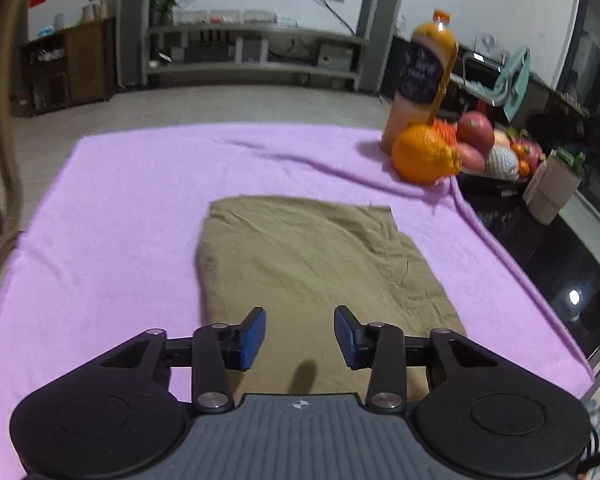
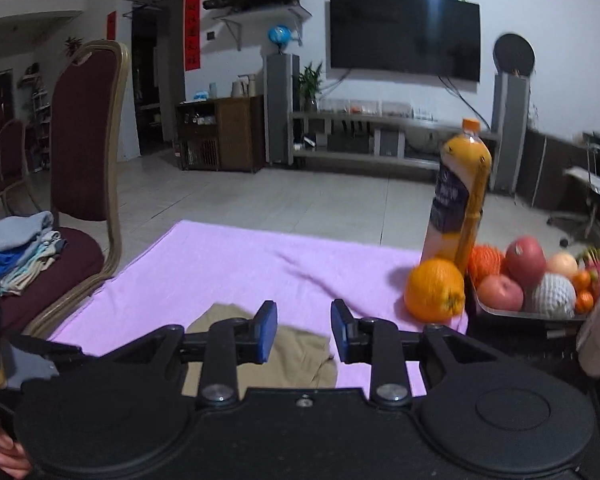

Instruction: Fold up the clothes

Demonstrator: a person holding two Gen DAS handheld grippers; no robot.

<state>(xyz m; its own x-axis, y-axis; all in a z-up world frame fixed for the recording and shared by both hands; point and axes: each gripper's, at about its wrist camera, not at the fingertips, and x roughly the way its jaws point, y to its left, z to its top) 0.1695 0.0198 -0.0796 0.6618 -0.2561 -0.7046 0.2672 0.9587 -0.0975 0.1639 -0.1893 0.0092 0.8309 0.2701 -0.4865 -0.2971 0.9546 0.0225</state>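
A lilac terry cloth covers the table; on its middle lies a folded olive-khaki cotton garment, light, limp, non-slippery, probably best pinched at a corner or hem. The left gripper and right gripper hover apart-jawed, empty.

White walls, wall-mounted television, tiled floor

Folded khaki garment flat on purple cloth; left gripper jaws apart, empty.
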